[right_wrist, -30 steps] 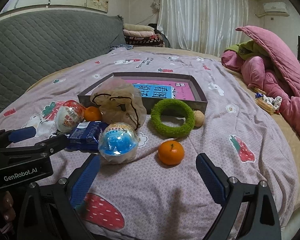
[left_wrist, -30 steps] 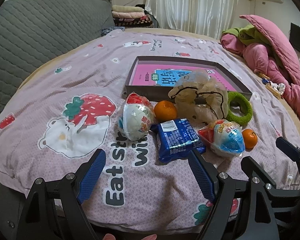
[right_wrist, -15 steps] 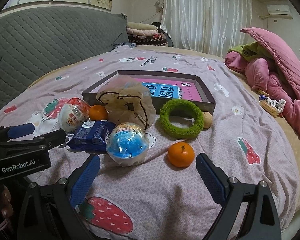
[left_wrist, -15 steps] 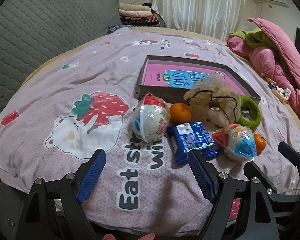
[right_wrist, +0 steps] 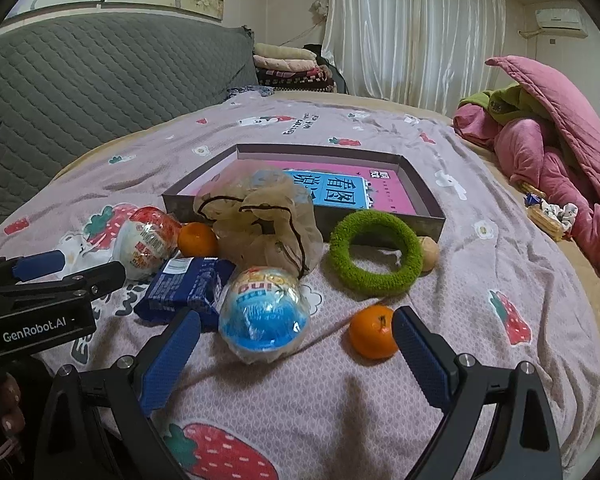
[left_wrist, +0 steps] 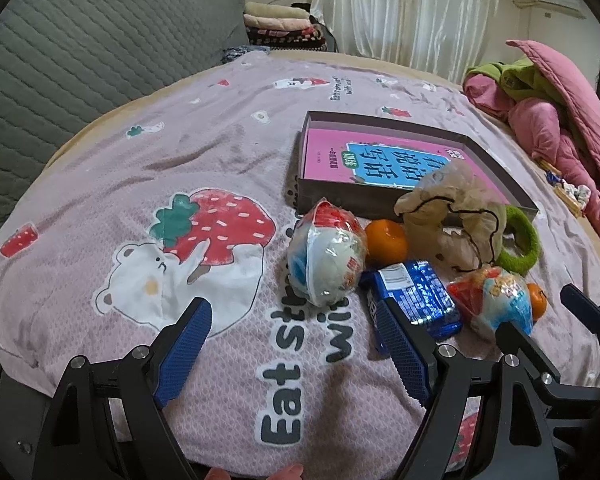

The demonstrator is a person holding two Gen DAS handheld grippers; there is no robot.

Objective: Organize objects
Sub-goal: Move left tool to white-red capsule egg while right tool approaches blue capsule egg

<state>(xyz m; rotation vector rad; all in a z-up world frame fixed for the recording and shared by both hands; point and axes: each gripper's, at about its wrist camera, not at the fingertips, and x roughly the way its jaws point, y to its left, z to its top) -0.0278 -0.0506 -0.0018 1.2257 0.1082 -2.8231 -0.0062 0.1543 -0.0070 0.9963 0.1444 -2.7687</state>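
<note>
The right claw (right_wrist: 296,364) is hovering wide open just above the bed (right_wrist: 480,280), holding nothing, its blue pads flanking a blue wrapped toy egg (right_wrist: 265,314) that is lying between and just beyond the fingertips. A mandarin (right_wrist: 371,332) is sitting just beside the right finger's tip. The left claw (left_wrist: 292,350) is also standing wide open and empty over the strawberry-print bedspread, its right pad (left_wrist: 400,354) overlapping the near end of a blue snack packet (left_wrist: 416,302) in view. Just beyond it a red-and-white wrapped toy egg (left_wrist: 327,258) is resting against a second mandarin (left_wrist: 386,240). Farther off, a crumpled beige mesh bag (right_wrist: 260,216) is leaning on the near wall of a shallow dark box (right_wrist: 428,216), which is holding a pink book with a blue title panel (right_wrist: 328,190). To the right of the bag, a green fuzzy ring (right_wrist: 376,252) is lying flat with a small beige ball (right_wrist: 430,254) touching its right edge. Pink bedding (right_wrist: 548,152) is piled at the far right, and a grey quilted headboard (right_wrist: 100,76) is rising on the left
</note>
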